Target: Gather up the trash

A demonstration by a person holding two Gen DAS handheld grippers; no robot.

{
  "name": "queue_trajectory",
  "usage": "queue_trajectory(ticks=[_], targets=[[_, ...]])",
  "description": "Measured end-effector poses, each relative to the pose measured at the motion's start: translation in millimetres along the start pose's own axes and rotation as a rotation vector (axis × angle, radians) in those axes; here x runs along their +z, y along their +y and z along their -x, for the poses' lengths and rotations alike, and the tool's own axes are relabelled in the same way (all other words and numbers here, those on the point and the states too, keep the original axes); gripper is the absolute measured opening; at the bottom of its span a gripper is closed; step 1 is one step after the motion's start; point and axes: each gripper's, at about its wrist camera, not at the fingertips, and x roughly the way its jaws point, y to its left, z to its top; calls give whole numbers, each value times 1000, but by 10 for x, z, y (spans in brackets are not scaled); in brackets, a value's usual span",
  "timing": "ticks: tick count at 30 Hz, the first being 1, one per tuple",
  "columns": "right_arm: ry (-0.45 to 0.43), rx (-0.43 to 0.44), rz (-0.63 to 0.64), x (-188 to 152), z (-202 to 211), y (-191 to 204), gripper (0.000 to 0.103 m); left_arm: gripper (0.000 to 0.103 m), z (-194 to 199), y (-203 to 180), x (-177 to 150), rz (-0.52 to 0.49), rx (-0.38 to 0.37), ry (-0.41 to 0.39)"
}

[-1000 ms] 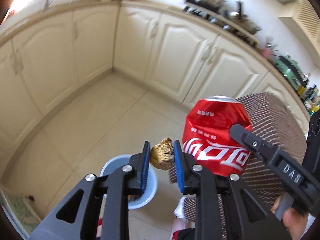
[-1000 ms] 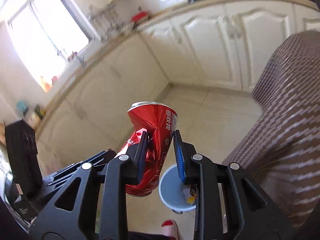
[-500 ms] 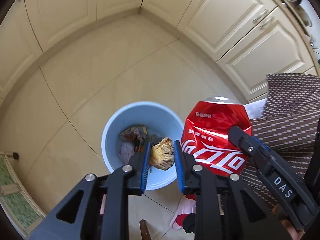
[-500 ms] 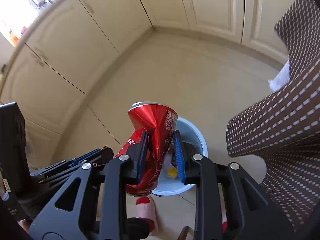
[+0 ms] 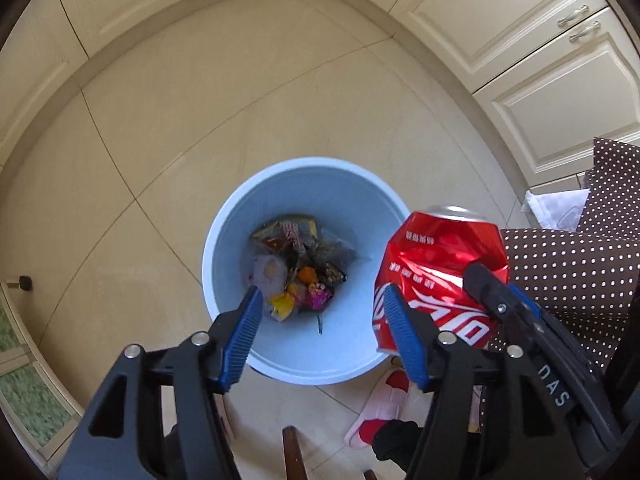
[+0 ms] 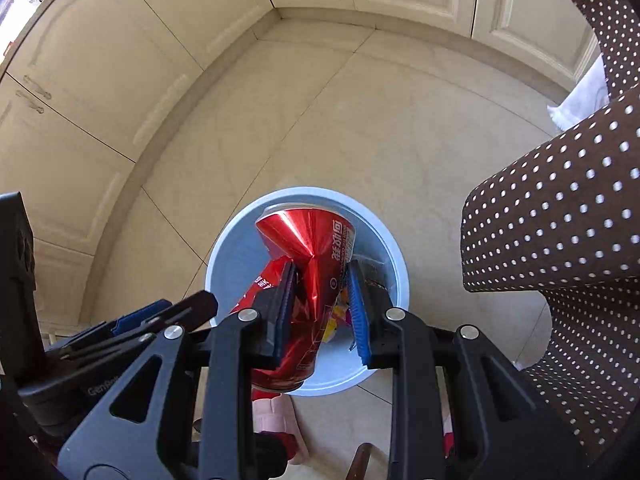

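My left gripper [image 5: 322,296] points down over a pale blue bin [image 5: 312,184] on the floor. Its jaws are opening and nothing is between them. Mixed wrappers and scraps [image 5: 296,272] lie at the bin's bottom. To its right hangs a crushed red cola can [image 5: 440,256], with my right gripper [image 6: 320,272] shut on its dented middle. In the right wrist view the can [image 6: 308,232] hangs above the bin's [image 6: 384,232] mouth. The left gripper's fingers [image 6: 180,312] show at the left of that view.
Cream cabinets [image 5: 520,64] ring the tiled floor. A brown white-dotted cloth [image 5: 560,272] hangs at the right, close beside the bin, with white plastic [image 5: 556,208] behind it. A person's pink and red slippers [image 5: 384,400] stand just below the bin. A dark wooden piece [image 5: 292,452] is at the bottom edge.
Both grippers sank and tipped down over the bin. The left jaws spread apart, and the brown crumpled wad they held is gone from between them. The right still holds the can.
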Motion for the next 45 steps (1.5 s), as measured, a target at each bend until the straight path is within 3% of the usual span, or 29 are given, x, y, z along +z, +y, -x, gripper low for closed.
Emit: queue_trajectory(ticks=[5,14,24,28,29,30,31,34,37,39,45], targets=[[12,-7,0,-14,-102,19,26,63,58,21,16,-8,28,-7],[18,3,-25,-67,-237,61,28,64,110,141,51,25,15,2],[-4,16,-1,-93,36,141,28,65,350,137,30,19,30,-62],[-67,-11,89,-166,471,269,30,67,713,61,-157,-17,44,-150],[-96,-20,111,-198,628,302,34,67,831,33,-211,-24,53,-178],[-115,-28,128,-222,747,315,47,67,964,1,-264,-31,56,-206],[-143,-39,153,-265,918,337,52,68,1070,-19,-302,-39,53,-226],[-219,-61,205,-414,1415,395,52,73,1505,-143,-509,-58,54,-319],[-296,-67,240,-600,1976,398,57,81,1983,-312,-802,-87,64,-425],[-350,-63,242,-741,2360,369,66,83,2293,-444,-1016,-110,62,-488],[-532,-71,239,-1250,3512,213,75,86,3236,-858,-1657,-207,41,-676]])
